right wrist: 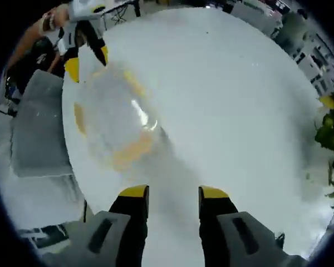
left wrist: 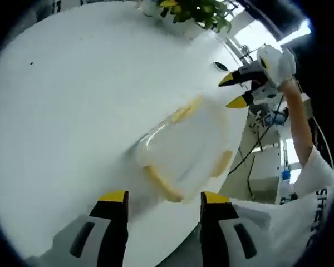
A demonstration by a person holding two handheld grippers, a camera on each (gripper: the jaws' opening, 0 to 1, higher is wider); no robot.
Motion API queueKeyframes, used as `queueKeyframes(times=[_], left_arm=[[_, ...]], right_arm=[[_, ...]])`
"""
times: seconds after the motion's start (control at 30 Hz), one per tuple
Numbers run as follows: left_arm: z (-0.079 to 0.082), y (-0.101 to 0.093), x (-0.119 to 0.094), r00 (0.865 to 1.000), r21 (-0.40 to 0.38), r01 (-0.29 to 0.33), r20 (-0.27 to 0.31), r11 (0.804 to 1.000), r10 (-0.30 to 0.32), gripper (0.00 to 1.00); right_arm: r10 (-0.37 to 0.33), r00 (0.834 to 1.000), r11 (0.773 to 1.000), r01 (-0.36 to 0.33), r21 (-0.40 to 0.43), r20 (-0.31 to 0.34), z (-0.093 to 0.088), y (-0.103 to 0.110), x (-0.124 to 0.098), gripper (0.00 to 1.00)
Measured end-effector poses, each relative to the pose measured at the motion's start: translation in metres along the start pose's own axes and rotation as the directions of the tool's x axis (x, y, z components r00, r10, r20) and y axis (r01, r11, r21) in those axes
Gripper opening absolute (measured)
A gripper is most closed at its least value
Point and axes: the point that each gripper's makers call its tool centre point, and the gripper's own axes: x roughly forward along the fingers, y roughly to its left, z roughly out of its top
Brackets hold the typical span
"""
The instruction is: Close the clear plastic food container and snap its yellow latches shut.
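two grippers, one container, one tabletop. item: clear rectangular plastic food container with yellow latches [left wrist: 183, 153], lying on the round white tabletop [left wrist: 72, 111] near its edge; in the left gripper view it sits just past centre toward 4 o'clock, in the right gripper view [right wrist: 108, 119] toward 10 o'clock. motion blur smears it; the lid appears to rest on the base, though whether it is fully seated cannot be told. yellow latch strips show along the rim; whether any is snapped down cannot be told either.

left gripper [left wrist: 164, 197]: black jaws with yellow tips, released and apart, empty, at 6 o'clock just short of the container.

right gripper [right wrist: 170, 194]: same make, jaws apart, empty, at 6 o'clock, near the container but not touching.

green leafy plant [left wrist: 197, 11] at 12 o'clock in the left gripper view.

progress, as a judgement: closing looks done or nearly so; latching looks left to do.
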Motion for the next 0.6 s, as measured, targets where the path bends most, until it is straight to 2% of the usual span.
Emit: queueKeyframes(times=[0.03,0.1,0.2,0.3,0.37,0.43,0.53,0.6], left_arm=[[0.0,0.0,0.001,1.0,-0.034,0.001,0.005,0.999,-0.001,0.45],[0.0,-0.001,0.003,1.0,-0.104,0.009,0.016,0.995,-0.007,0.46],[0.001,-0.002,0.007,1.0,-0.158,0.014,0.024,0.987,-0.01,0.46],[0.006,-0.009,0.009,0.998,-0.221,0.049,0.047,0.974,-0.039,0.45],[0.008,-0.011,0.008,0.998,-0.247,0.054,0.054,0.968,-0.041,0.41],[0.007,-0.012,0.008,0.998,-0.259,0.055,0.045,0.964,-0.045,0.36],[0.004,-0.012,0.011,0.999,-0.267,0.042,0.026,0.963,-0.036,0.34],[0.006,-0.01,0.013,0.999,-0.293,0.038,0.038,0.955,-0.028,0.34]], right_arm=[[0.014,1.0,1.0,-0.014,0.024,0.01,0.001,0.002,0.0,0.38],[0.087,0.995,0.988,-0.094,0.121,0.056,0.006,0.013,-0.001,0.36],[0.176,0.976,0.949,-0.202,0.243,0.124,0.015,0.029,0.001,0.39],[0.244,0.958,0.917,-0.279,0.285,0.151,0.018,0.043,0.003,0.4],[0.271,0.95,0.905,-0.306,0.296,0.155,0.019,0.051,0.006,0.38],[0.269,0.951,0.904,-0.303,0.302,0.15,0.019,0.053,0.009,0.36],[0.274,0.954,0.902,-0.298,0.313,0.117,0.016,0.057,0.017,0.34],[0.282,0.954,0.902,-0.3,0.309,0.103,0.014,0.06,0.02,0.34]])
